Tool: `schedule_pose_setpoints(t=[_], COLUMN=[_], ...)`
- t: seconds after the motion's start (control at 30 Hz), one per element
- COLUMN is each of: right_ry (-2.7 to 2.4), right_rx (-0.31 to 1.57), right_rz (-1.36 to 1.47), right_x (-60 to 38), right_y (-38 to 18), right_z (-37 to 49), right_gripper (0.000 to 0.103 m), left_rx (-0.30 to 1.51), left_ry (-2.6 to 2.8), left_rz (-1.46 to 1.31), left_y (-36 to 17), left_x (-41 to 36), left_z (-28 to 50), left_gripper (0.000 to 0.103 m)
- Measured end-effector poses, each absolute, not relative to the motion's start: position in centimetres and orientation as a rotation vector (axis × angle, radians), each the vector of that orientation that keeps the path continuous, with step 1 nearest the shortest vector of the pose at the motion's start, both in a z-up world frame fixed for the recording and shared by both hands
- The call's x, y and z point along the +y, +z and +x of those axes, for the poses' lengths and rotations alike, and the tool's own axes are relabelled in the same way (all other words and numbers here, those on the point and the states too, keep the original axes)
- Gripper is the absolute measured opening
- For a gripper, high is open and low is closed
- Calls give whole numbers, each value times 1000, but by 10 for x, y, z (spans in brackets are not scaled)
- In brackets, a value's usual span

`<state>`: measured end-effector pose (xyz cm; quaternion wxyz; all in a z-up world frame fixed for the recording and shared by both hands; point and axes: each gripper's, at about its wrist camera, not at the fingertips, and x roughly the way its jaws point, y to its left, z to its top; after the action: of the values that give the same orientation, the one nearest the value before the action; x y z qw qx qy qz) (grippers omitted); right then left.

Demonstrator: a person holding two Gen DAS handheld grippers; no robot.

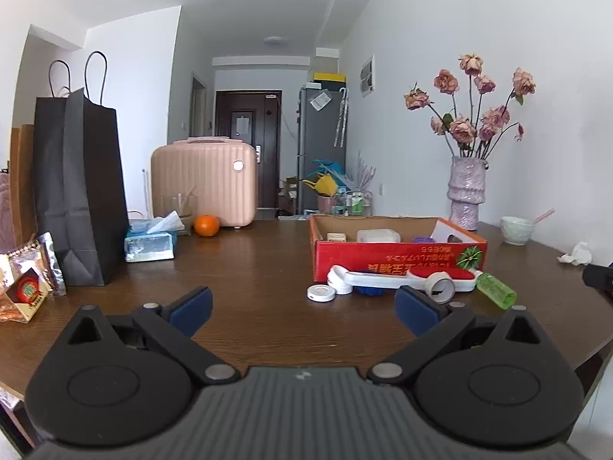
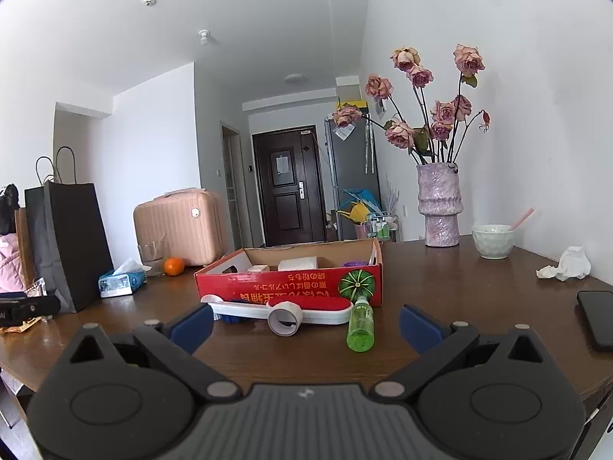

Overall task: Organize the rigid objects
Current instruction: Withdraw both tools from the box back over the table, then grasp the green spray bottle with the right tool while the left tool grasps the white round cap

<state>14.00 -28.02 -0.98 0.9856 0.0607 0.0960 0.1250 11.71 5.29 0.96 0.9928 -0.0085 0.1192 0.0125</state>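
A few things are already seen inside the red box [image 2: 287, 287] at frame centre. A brush [image 2: 306, 308], tape roll [image 2: 285, 322], green bottle [image 2: 360, 327] and white lid [image 1: 322, 292] are left outside. The left gripper [image 1: 302, 308] and right gripper [image 2: 306, 322] are spread wide, nothing grasped.

Left gripper [image 1: 302, 308] spread wide, blue fingers [image 1: 191, 308] holding nothing; right gripper [image 2: 306, 326] just as wide and empty, both pointing slightly downward.

Ahead of my left fingers [image 1: 201, 303] the box [image 1: 383, 257] stands on the tabletop [image 1: 249, 268]. Before the box lie a lint brush [image 1: 402, 276], a tape roll [image 1: 442, 287] and a round lid [image 1: 322, 293]; a bottle [image 2: 360, 324] lies between my right fingers [image 2: 193, 326]. The vase [image 2: 438, 207] stands behind, to the right.
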Motion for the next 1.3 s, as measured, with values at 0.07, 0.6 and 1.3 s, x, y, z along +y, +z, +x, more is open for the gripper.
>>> schedule_pose_setpoints(t=[0.07,0.6,1.3], right_ry=[248,173,156], right_rx=[185,322,620], right_rz=[117,21,-33], right_x=[-280,-275,-270], right_y=[-11,-31,-63], right_z=[139,215,381], right_gripper=[103,103,46], left_rx=[266,476,678], left_ry=[28,65,-18], left_rz=[-2,1,-5], left_y=[7,-25,-55], left_x=[50,41,52], left_z=[125,228,399], left_gripper=[103,102,64])
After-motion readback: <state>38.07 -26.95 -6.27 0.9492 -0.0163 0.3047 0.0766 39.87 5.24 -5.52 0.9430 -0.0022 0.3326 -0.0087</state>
